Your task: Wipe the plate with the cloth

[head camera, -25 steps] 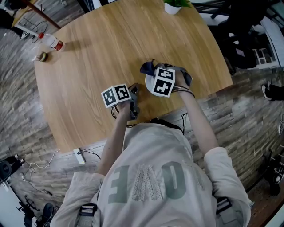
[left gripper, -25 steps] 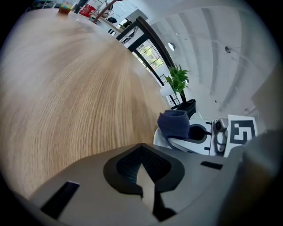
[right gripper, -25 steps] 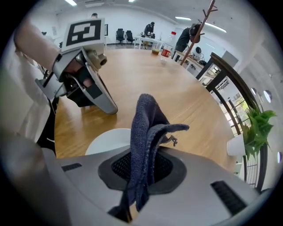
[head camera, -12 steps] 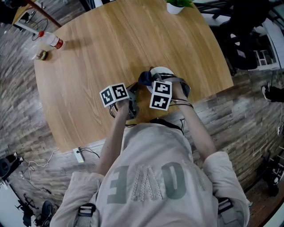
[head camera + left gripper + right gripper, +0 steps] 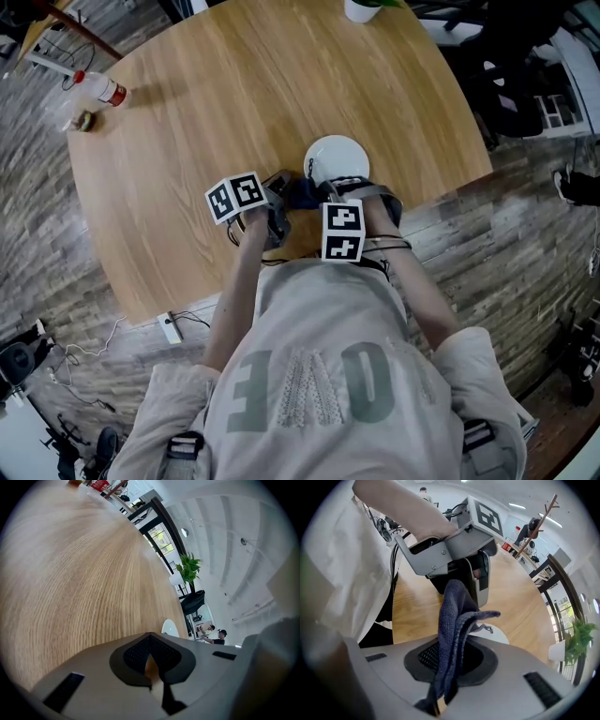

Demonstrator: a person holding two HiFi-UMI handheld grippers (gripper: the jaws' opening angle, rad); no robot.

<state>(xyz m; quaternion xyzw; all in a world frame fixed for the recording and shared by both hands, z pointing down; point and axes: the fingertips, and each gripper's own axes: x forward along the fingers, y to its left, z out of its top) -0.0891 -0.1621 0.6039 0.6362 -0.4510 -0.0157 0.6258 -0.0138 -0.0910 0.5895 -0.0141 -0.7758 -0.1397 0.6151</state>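
The white plate sits bare on the round wooden table, near its front edge. My right gripper is just in front of the plate, pointing steeply down and shut on the dark blue cloth. In the right gripper view the cloth rises bunched from between the jaws of that gripper, with the plate just behind it. My left gripper rests beside the cloth, left of the plate; its jaws are shut with nothing in them. A sliver of plate shows beyond them.
A bottle with a red label and a small object lie at the table's far left. A white plant pot stands at the far edge. A power strip and cables lie on the floor; dark chairs stand to the right.
My right gripper has pulled the cloth off the plate toward the person, leaving the plate uncovered. The left gripper has stayed put.
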